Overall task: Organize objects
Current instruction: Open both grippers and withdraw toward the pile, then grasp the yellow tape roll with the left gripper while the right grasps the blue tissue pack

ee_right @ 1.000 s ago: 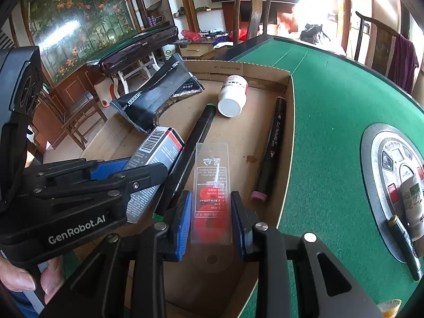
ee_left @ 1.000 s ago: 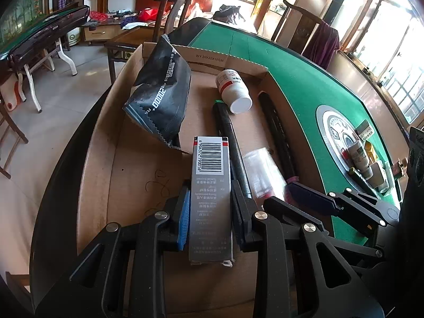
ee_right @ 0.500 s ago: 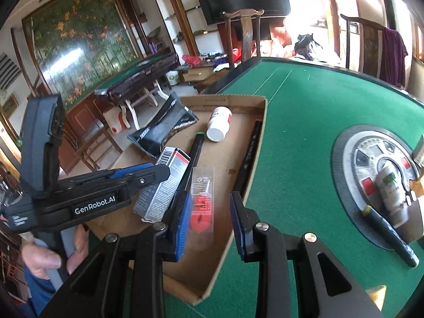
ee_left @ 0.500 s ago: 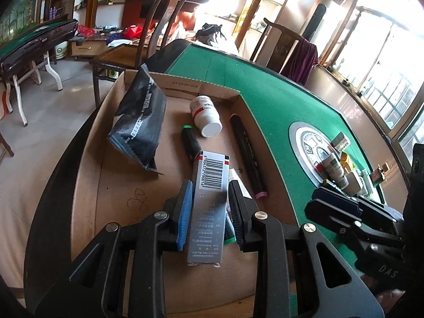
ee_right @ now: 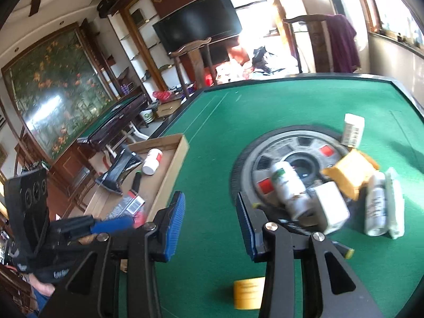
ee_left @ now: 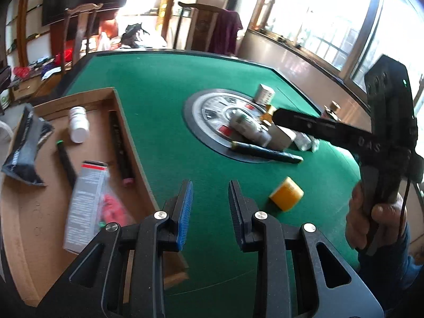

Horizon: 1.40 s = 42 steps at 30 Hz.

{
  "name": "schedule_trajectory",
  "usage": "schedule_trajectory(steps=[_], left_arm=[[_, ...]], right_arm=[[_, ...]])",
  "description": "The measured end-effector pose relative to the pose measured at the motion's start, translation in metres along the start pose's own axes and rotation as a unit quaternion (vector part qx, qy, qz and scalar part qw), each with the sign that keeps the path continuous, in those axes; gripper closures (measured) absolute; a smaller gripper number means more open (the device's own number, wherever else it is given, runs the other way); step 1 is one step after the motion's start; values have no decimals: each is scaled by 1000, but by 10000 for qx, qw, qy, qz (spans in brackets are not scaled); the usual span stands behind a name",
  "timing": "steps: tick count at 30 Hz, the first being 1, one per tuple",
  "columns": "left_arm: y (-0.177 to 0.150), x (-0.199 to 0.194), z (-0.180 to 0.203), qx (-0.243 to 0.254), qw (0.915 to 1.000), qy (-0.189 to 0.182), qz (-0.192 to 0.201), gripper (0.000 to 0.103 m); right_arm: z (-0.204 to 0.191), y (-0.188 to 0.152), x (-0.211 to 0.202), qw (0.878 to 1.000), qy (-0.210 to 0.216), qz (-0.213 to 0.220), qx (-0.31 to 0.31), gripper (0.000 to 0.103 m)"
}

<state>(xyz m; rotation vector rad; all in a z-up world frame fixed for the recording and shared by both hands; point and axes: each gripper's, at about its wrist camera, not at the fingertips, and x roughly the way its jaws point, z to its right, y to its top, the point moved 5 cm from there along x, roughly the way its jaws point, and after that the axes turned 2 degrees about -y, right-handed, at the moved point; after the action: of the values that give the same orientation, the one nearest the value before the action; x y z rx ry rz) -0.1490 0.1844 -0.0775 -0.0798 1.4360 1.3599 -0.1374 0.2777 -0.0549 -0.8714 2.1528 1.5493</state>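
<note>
Left tongs (ee_left: 209, 206) apart, gripping nothing, over green bench (ee_left: 164, 100); right tongs (ee_right: 209, 222) just been opening, nothing between; yellow box (ee_left: 286, 197) on felt just beyond; grey carton (ee_left: 84, 204) and red packet (ee_left: 112, 208) lying in cardboard tray (ee_left: 133, 145); bottles heaped on round hub (ee_right: 294, 153) further off.

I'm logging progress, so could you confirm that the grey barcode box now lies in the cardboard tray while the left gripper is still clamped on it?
Not quite: the grey barcode box does lie in the cardboard tray, but the left gripper holds nothing. The left wrist view shows only green felt between its fingers.
</note>
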Motion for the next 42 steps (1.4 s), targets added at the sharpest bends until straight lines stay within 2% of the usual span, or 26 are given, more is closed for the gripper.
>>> schedule_trajectory(steps=[3, 8, 11, 14, 16, 18, 23, 28, 34, 40, 41, 42], left_arm=[[-6, 21, 38, 478, 9981, -237, -322, 74], [-17, 50, 87, 1363, 9880, -167, -708, 74], [-21, 63, 106, 1731, 9806, -169, -901, 74], [-22, 76, 110, 1902, 9766, -35, -1000, 74], [-19, 85, 116, 1947, 9751, 21, -1062, 73], [-16, 93, 118, 1982, 9738, 68, -1115, 73], [-11, 105, 115, 1928, 9744, 136, -1145, 73], [1, 107, 112, 1826, 9773, 136, -1070, 73], [13, 120, 109, 1553, 9815, 57, -1116, 72], [15, 123, 107, 1209, 9862, -148, -1125, 70], [16, 122, 107, 1185, 9868, -155, -1089, 70], [17, 121, 106, 1165, 9874, -170, -1059, 70]], right_arm=[[31, 2, -16, 9996, -93, 108, 238, 63], [73, 4, -38, 9978, -128, 221, 605, 58], [92, 7, -51, 9969, -249, 306, 681, 57], [114, 11, -63, 9949, -428, 420, 807, 52], [129, 13, -67, 9928, -630, 467, 909, 43], [146, 12, -69, 9898, -883, 436, 1025, 39], [178, 4, -59, 9847, -1143, 129, 1309, 39], [194, -6, -42, 9797, -1342, -261, 1468, 38], [206, -14, -30, 9768, -1245, -403, 1697, 38], [217, -23, -10, 9728, -865, -546, 2076, 39], [216, -22, -11, 9745, -791, -436, 2055, 40], [215, -21, -12, 9750, -740, -433, 2051, 53]])
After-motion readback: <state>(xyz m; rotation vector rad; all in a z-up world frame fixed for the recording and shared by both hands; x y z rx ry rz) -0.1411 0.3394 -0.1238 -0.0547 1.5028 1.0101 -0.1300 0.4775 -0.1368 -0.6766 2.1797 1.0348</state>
